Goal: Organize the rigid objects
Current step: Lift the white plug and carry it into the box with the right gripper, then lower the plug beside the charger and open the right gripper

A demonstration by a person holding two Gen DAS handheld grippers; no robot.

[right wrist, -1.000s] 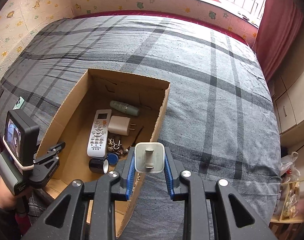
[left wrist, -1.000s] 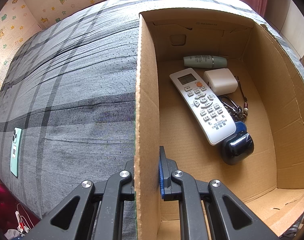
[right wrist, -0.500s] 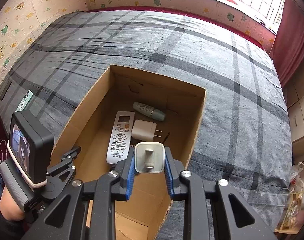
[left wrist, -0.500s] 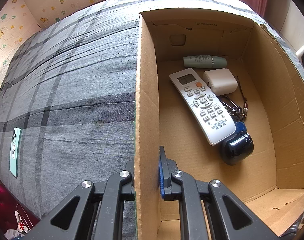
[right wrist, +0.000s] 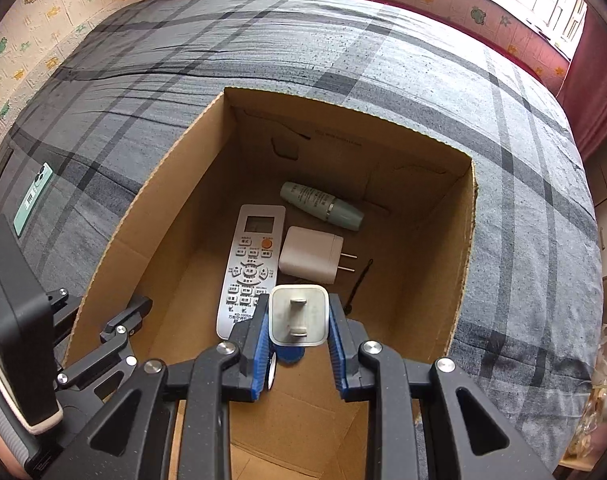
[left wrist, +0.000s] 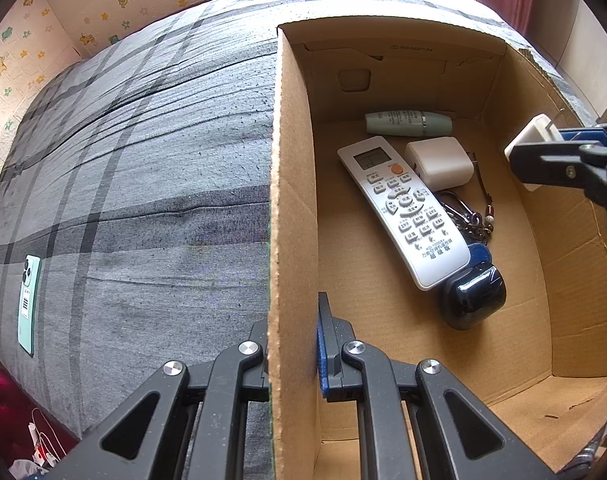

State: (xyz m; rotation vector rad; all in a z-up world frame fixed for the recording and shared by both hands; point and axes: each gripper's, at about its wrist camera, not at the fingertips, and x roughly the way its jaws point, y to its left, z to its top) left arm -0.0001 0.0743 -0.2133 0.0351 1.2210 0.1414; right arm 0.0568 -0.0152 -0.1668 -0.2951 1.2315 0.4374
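Note:
My right gripper (right wrist: 299, 320) is shut on a small white plug adapter (right wrist: 299, 314) and hangs over the inside of the open cardboard box (right wrist: 461, 264). The left wrist view shows it at the right edge, the adapter (left wrist: 527, 140) just above the box's right wall. My left gripper (left wrist: 293, 320) is shut on the box's left wall (left wrist: 291, 184), one finger on each side. On the box floor lie a white remote (left wrist: 403, 208), a larger white charger (left wrist: 439, 162), a pale green tube (left wrist: 407, 123), a bunch of keys (left wrist: 467, 216) and a dark blue case (left wrist: 473, 294).
The box sits on a bed with a grey plaid cover (right wrist: 263, 48). A mint green phone (left wrist: 27, 304) lies near the bed's left edge. Patterned walls, a window and a red curtain (right wrist: 591, 92) surround the bed. Cables lie on the floor at lower left.
My right gripper has carried the adapter leftward and down from beside the box to over its inside, and now shows at the left wrist view's right edge. My left gripper has kept still.

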